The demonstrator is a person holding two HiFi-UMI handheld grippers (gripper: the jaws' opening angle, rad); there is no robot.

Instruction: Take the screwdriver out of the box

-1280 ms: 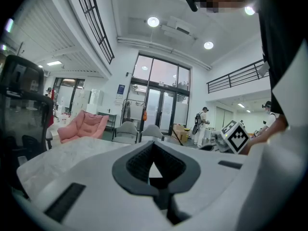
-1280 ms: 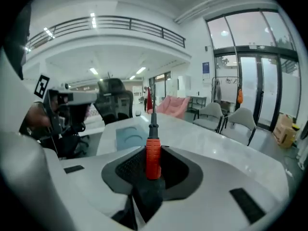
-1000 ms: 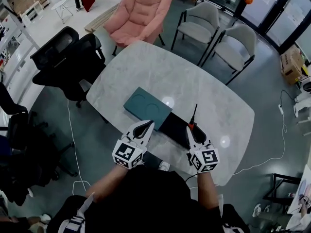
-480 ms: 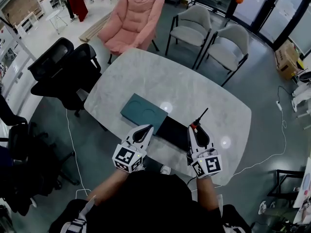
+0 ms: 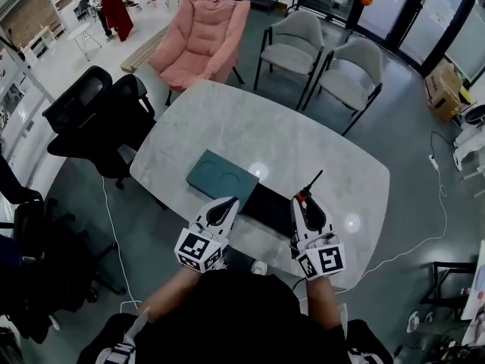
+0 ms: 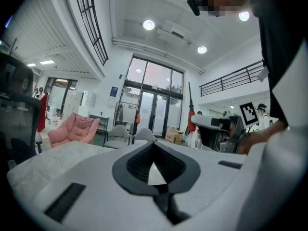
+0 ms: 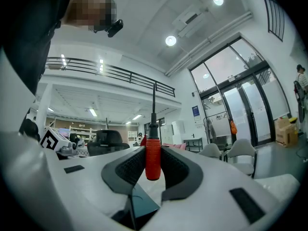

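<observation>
Your marble table [image 5: 288, 127] carries a teal lid [image 5: 223, 176] and, right beside it, the open black box [image 5: 267, 202]. Your left gripper [image 6: 154, 146] hovers at the box's near-left corner, jaw tips together on nothing. Your right gripper [image 5: 301, 201] clamps the screwdriver [image 7: 152, 159] by its red handle, with the shaft pointing up and away above the box's right end.

Screwdriver [image 5: 312, 182] in right gripper [image 5: 302, 203]

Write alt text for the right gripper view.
The right gripper clamps a screwdriver by its red handle between its tongs, black shaft pointing straight up. Behind: a bright hall with a railed balcony, ceiling lights and glass doors.
</observation>
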